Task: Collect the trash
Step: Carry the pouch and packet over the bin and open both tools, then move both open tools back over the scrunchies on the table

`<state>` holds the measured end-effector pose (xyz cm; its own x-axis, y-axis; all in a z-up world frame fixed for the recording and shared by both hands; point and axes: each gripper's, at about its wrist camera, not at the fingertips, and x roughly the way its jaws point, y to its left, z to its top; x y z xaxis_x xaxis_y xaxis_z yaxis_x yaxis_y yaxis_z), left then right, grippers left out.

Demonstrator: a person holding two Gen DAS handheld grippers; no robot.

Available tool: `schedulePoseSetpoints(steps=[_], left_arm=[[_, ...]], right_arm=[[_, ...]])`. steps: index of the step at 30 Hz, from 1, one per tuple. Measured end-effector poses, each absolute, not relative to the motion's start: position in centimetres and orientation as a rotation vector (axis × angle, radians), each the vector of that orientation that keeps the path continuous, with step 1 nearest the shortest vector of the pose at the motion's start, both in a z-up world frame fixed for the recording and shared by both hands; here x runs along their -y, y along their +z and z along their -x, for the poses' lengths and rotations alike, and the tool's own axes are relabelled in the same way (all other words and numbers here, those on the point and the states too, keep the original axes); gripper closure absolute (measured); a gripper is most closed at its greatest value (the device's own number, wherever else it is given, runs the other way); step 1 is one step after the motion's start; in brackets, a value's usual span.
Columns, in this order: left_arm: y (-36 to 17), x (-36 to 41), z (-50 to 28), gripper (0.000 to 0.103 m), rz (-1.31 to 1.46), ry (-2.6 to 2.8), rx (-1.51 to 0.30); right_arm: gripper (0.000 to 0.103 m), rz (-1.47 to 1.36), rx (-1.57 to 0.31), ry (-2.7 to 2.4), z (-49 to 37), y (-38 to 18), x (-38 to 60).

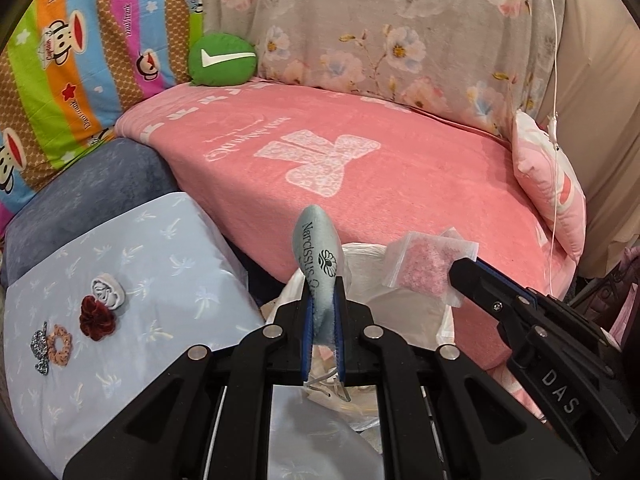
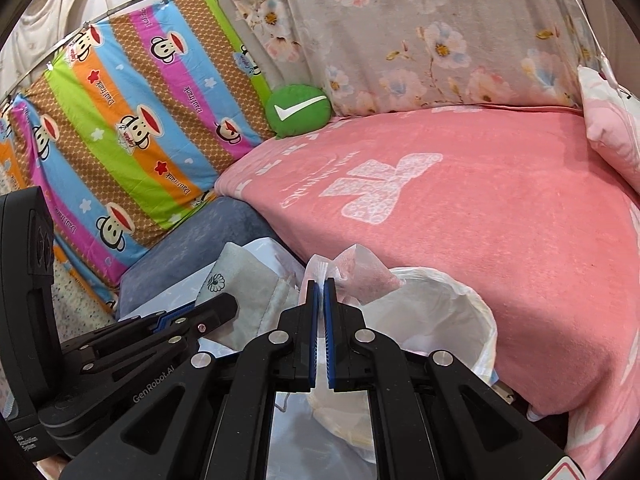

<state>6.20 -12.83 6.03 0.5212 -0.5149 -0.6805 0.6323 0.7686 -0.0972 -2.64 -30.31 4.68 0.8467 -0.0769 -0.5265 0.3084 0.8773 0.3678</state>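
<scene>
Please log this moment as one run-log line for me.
left hand-held gripper: shut on grey pouch | right hand-held gripper: shut on clear sachet | both over white trash bag

My left gripper [image 1: 323,312] is matt black plastic with blue ribbed pads and small shiny metal pins. It pinches a soft grey-blue cloth pouch [image 1: 318,264] that looks felt-like and matt. My right gripper [image 2: 321,292], of the same material, pinches a thin clear plastic packet [image 2: 362,276], slightly glossy and wrinkled. The white trash bag [image 2: 452,316] is thin, crinkled plastic film. The pink blanket [image 1: 400,168] looks fuzzy, like towel cloth.
</scene>
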Motion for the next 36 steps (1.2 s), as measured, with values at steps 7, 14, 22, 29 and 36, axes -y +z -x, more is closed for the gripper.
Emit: schedulePoseSetpoints(steps=[7,14,22,29,36], left_arm=[[5.9,14.4,-5.8,0.093,-0.18,-0.717,-0.767],[5.5,15.2,-6.0,0.083,-0.183,-0.708,-0.793],[5.6,15.0,-6.1,0.038,-0.175,-0.656,-0.764],[5.5,14.5,-6.5,0.038,-0.17,-0.643,-0.77],[5.4,13.7,-6.8,0.038,-0.157,-0.629,-0.775]], right_arm=[[0.1,-0.469,-0.527,-0.232,3.0,4.5,31.5],[0.098,-0.459,-0.535,-0.255,3.2,4.2,31.9],[0.092,-0.463,-0.532,-0.274,3.4,4.0,32.3],[0.09,-0.456,-0.539,-0.263,3.2,4.0,31.9],[0.089,-0.442,-0.549,-0.245,2.6,4.0,31.0]])
